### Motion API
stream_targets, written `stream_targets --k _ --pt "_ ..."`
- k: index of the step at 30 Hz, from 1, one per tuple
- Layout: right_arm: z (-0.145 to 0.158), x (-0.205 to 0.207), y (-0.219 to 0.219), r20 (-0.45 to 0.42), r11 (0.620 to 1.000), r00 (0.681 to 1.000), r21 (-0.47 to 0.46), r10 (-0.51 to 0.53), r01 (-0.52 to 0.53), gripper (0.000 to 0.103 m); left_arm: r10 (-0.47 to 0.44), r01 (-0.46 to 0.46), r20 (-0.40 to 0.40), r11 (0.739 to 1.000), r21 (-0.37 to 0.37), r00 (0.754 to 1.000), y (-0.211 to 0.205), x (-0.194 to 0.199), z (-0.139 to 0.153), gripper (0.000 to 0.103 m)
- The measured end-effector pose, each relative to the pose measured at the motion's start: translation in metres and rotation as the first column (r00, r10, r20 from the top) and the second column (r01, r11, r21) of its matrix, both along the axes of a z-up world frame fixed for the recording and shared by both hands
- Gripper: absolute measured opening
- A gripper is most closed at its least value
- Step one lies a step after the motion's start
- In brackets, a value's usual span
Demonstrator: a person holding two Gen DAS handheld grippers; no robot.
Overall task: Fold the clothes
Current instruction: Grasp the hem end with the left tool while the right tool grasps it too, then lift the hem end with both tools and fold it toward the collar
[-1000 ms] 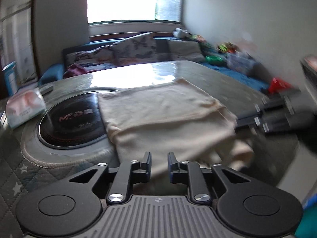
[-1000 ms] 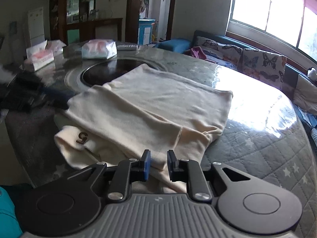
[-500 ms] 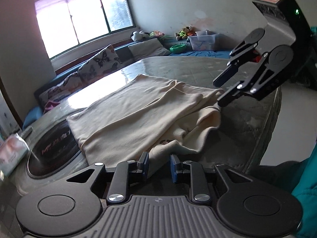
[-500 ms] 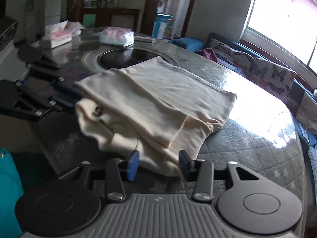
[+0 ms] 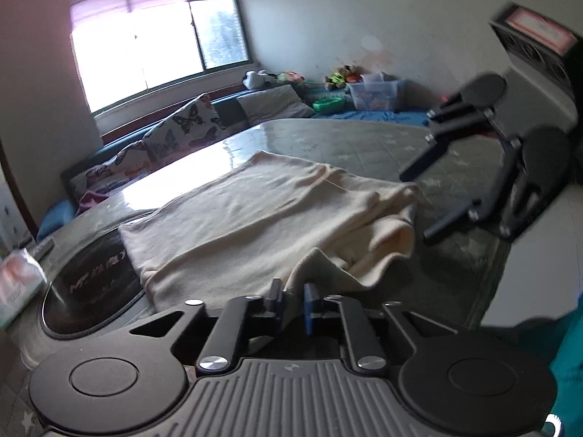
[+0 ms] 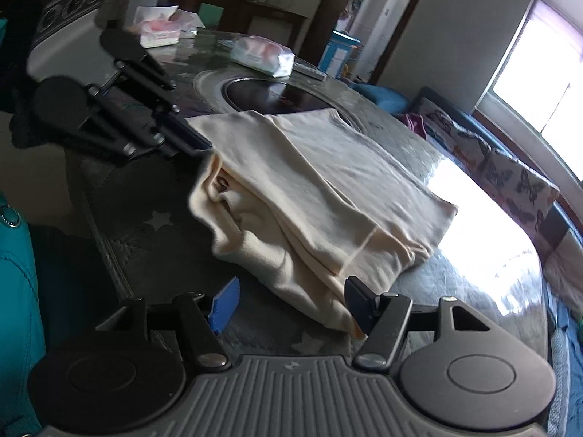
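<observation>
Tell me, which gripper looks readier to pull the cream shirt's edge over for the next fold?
Probably the left gripper: its jaws are closing on the cream shirt. The right gripper is opening, gripping nothing.

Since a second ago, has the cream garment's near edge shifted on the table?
Yes. The cream garment has bunched: its near-left edge, flat before, now lifts toward the left gripper, away from the round black hob.

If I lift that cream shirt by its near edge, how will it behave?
Probably floppy: the shirt sags in soft folds. Likely light, since one pinched flap stands tented. Its loose layers may slide apart on the glossy table.
</observation>
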State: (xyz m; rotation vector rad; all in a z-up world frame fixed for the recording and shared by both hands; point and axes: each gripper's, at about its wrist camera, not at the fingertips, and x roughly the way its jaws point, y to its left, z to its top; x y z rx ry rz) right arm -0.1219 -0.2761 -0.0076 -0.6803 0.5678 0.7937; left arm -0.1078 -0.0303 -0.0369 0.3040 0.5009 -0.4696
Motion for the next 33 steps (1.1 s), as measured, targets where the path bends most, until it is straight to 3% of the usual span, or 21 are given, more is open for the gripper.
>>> stream_targets --k 6,11,15,18,22,27,30,33 --pt "-0.004 0.008 0.007 0.019 0.999 0.999 0.005 0.041 -0.041 0.067 0.068 -0.074 -0.057 0.99 -0.122 0.996 0.016 0.023 0.012 0.009" --pt "-0.008 0.018 0.015 0.046 0.997 0.996 0.019 0.073 -0.073 0.065 0.082 -0.097 -0.094 0.982 -0.163 0.992 0.018 0.041 0.016 0.009" --pt "-0.01 0.033 0.022 0.031 0.997 0.997 0.033 0.074 -0.075 0.05 0.082 -0.102 -0.117 0.98 -0.173 0.99 0.02 0.049 0.015 0.009" --pt "-0.011 0.048 0.02 -0.037 0.997 0.998 0.061 0.053 -0.051 0.031 0.076 -0.099 -0.134 0.98 -0.173 0.988 0.023 0.049 0.013 0.01" --pt "-0.005 0.064 0.017 -0.131 0.993 0.991 0.115 0.026 -0.011 0.017 0.053 -0.071 -0.12 0.987 -0.147 0.991 0.024 0.037 0.011 0.016" --pt "0.003 0.078 0.014 -0.206 0.986 0.979 0.164 -0.006 0.041 0.015 0.029 -0.036 -0.09 0.996 -0.084 0.996 0.023 0.018 0.007 0.019" --pt "0.007 0.084 0.012 -0.219 0.981 0.976 0.186 -0.023 0.064 0.015 0.026 -0.028 -0.068 0.999 -0.027 0.997 0.021 0.011 0.001 0.026" --pt "0.008 0.084 0.013 -0.214 0.979 0.976 0.193 -0.028 0.07 0.015 0.033 -0.032 -0.05 0.999 0.02 0.998 0.021 0.007 -0.004 0.026"
